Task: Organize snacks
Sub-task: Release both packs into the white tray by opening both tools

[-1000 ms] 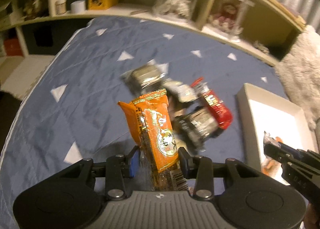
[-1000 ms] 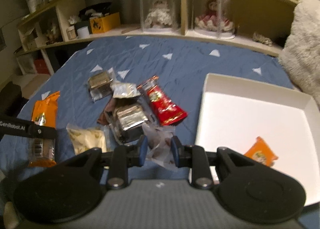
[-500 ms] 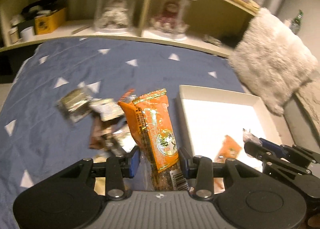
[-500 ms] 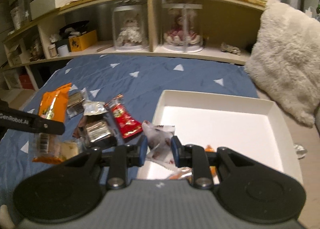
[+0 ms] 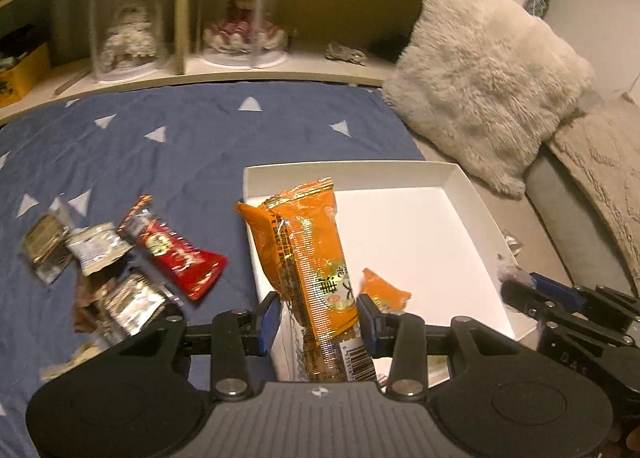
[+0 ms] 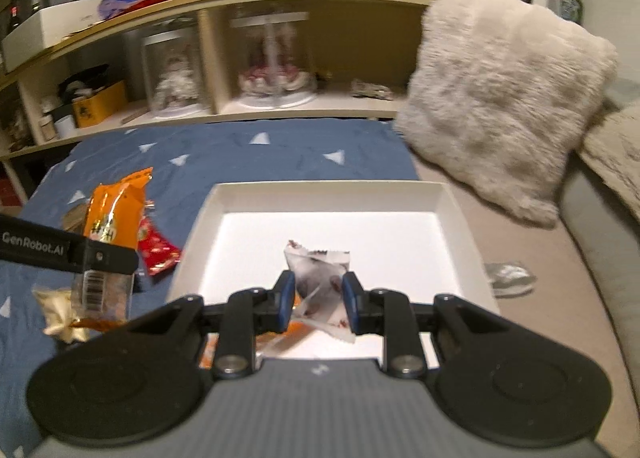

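The white tray (image 5: 472,194) sits on a bed with a blue blanket (image 5: 180,150) that has little white triangles on it. Everything here is told from that tray.

The left gripper (image 5: 318,320) is squeezed tight on a long orange snack bag (image 5: 316,254). The bag stands up between the blue pads, over the near left corner of the tray. In the right wrist view the same bag (image 6: 114,218) shows off to the tray's left, held by the black gripper arm.

The right gripper (image 6: 318,300) is pinched shut on a small clear wrapper with red spots (image 6: 320,274) — it hangs over the near middle of the tray.

Inside the tray, close to the near edge, lies one small orange packet (image 5: 384,292).

To the left of the tray, on the blanket, more snacks lie in a heap: a red packet (image 5: 180,262), a shiny silver one (image 5: 134,302), a pale one (image 5: 96,248) and another shiny one (image 5: 44,248) farthest out. A light yellow packet (image 6: 58,312) lies nearer the camera — also left of the tray.

Behind the tray, to the right, a big fluffy pillow (image 5: 484,82) leans up. Straight behind it is a wooden shelf (image 5: 240,74) with two dolls in clear cases (image 5: 244,18).
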Motion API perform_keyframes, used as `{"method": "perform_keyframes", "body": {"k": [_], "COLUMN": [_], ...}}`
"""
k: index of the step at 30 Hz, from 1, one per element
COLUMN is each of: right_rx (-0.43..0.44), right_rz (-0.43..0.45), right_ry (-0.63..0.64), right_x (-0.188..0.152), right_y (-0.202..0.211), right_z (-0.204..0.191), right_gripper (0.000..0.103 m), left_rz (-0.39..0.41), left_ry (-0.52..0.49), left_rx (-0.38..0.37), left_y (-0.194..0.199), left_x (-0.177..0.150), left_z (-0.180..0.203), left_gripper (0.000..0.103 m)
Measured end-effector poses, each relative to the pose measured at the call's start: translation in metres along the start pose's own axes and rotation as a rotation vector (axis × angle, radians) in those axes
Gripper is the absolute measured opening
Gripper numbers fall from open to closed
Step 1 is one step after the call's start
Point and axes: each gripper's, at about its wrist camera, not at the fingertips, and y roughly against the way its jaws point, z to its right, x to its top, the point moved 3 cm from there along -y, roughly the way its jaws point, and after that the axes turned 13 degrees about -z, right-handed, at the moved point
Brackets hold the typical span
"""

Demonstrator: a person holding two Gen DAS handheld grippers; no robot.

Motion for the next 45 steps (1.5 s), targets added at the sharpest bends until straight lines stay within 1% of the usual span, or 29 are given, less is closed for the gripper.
{"method": "perform_keyframes", "body": {"k": [6,13,19,25,27,28,30,31,32,33,34,36,37,38,41,45], "right_rx": [-0.042,-0.077,-0.084,-0.085,-0.083,-0.084,-0.085,-0.085,-0.085,-0.082,-0.079,-0.060,-0.060,-0.066,-0.076,-0.086], "right_rz": [-0.009,-0.032,-0.058,-0.083,-0.090,-0.093,-0.097,-0.098,-0.096,-0.093,-0.091,-0.102,-0.108,-0.113,-0.138,-0.148], "right_ry": [-0.039,-0.081,-0.102,-0.114,-0.120,-0.124,-0.131,-0.137,-0.143,-0.154,-0.171,-0.186,-0.186,-0.180,-0.155,-0.144], "right_x": [-0.005,-0.010,-0.014,-0.011,-0.011,-0.010,-0.009,-0.009,-0.008,-0.008,-0.007,-0.008,-0.008,-0.009,-0.011,-0.012], "right_y": [-0.003,-0.013,-0.025,-0.040,-0.042,-0.044,-0.047,-0.048,-0.049,-0.050,-0.050,-0.052,-0.052,-0.052,-0.052,-0.049], "right_z": [0.035,0.068,0.085,0.092,0.094,0.095,0.097,0.099,0.100,0.103,0.104,0.105,0.104,0.103,0.097,0.093], "right_gripper": [0.031,0.031,0.031,0.031,0.031,0.031,0.031,0.031,0.032,0.032,0.033,0.045,0.054,0.059,0.065,0.074], "left_rz": [-0.018,-0.034,-0.058,-0.066,-0.065,-0.063,-0.063,-0.069,-0.074,-0.082,-0.087,-0.093,-0.098,-0.102,-0.109,-0.111], "left_ry": [-0.028,-0.039,-0.037,-0.028,-0.025,-0.023,-0.025,-0.023,-0.020,-0.022,-0.028,-0.044,-0.051,-0.057,-0.065,-0.065], "left_rx": [0.010,0.040,0.072,0.079,0.078,0.083,0.086,0.085,0.082,0.075,0.070,0.074,0.074,0.070,0.062,0.047], "left_y": [-0.019,-0.041,-0.065,-0.085,-0.090,-0.092,-0.095,-0.097,-0.097,-0.098,-0.099,-0.098,-0.097,-0.097,-0.092,-0.084], "left_x": [0.015,0.037,0.051,0.061,0.063,0.063,0.063,0.063,0.062,0.061,0.060,0.056,0.055,0.053,0.049,0.044], "left_z": [0.015,0.016,0.004,-0.005,-0.006,-0.007,-0.007,-0.008,-0.009,-0.010,-0.010,-0.009,-0.009,-0.009,-0.009,-0.009], "left_gripper": [0.043,0.043,0.043,0.043,0.046,0.051,0.052,0.055,0.062,0.065,0.069,0.073,0.076,0.078,0.082,0.086]}}
